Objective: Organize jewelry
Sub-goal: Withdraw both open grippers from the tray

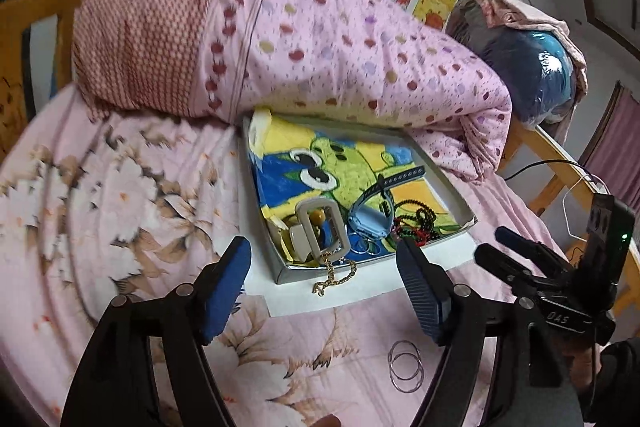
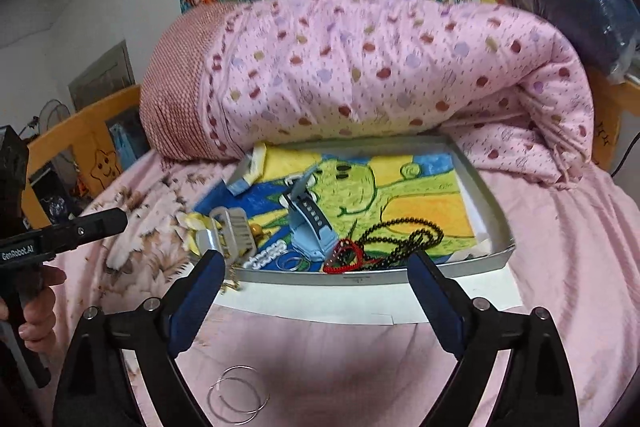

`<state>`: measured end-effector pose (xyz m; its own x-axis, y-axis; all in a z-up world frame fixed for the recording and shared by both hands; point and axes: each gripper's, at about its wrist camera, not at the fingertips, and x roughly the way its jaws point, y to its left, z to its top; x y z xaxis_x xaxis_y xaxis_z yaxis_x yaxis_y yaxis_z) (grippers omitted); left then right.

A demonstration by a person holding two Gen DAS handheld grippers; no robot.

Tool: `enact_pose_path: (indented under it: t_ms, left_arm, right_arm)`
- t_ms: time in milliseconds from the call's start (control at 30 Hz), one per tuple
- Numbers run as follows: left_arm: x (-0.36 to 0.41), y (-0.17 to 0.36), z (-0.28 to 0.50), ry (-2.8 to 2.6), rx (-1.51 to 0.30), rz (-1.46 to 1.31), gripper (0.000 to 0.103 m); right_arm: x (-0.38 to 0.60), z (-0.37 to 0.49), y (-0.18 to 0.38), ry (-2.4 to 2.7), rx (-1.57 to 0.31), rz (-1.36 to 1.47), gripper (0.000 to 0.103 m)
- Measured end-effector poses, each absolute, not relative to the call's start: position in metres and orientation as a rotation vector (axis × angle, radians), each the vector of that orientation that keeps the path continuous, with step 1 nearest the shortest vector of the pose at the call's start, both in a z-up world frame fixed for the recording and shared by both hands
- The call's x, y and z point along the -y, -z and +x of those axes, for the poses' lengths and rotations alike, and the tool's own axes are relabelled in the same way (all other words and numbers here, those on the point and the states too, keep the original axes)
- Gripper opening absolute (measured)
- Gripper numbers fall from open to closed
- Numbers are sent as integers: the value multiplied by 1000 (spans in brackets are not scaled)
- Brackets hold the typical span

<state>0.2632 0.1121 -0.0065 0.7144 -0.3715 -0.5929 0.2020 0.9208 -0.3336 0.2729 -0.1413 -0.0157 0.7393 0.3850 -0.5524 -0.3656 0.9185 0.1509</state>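
Two thin silver hoops (image 2: 239, 395) lie loose on the pink bedsheet (image 2: 560, 267), low and just left of centre beneath the right claw (image 2: 316, 303), whose blue pads stand spread wide with nothing between them. In the left wrist view the same hoops (image 1: 405, 366) sit below the right-hand pad of the left claw (image 1: 326, 291), also spread and empty. Ahead of both claws rests the shallow tray (image 2: 494, 247) lined with a cartoon picture, already holding a blue watch (image 2: 310, 227), black beads (image 2: 404, 235), a red beaded piece (image 2: 343, 259), a white bead bracelet (image 2: 266, 255) and a pale buckle-like clip (image 2: 232, 231); a gold chain (image 1: 336, 273) spills over its near rim toward the left claw. The step in hand looks to be gathering the strays into the tray. For the hoops, I would bring the right claw down and back toward itself, angle the pads so one slips under the wire where the two rings overlap, and pinch both together; the soft sheet may give, so press lightly and avoid catching fabric. The chain likely needs a pinch at its hanging end and a lift forward over the rim, slowly, lest it drag the clip out.
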Motion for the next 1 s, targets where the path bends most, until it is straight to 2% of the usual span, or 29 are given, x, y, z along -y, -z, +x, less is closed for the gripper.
enact_pose_path:
  t_ms: [67, 133, 167, 1000]
  left_arm:
    - [-110, -1, 251, 301, -679, -240, 77]
    - [-110, -7, 239, 269, -646, -237, 93]
    - [-110, -10, 232, 255, -623, -240, 94]
    - [-92, -24, 120, 77, -657, -151, 94]
  right_arm:
    - [144, 263, 6, -416, -582, 41, 100]
    - [147, 254, -1, -425, -559, 46, 102]
    - [148, 249, -6, -429, -547, 45, 102]
    - [167, 150, -28, -472, -498, 22, 103]
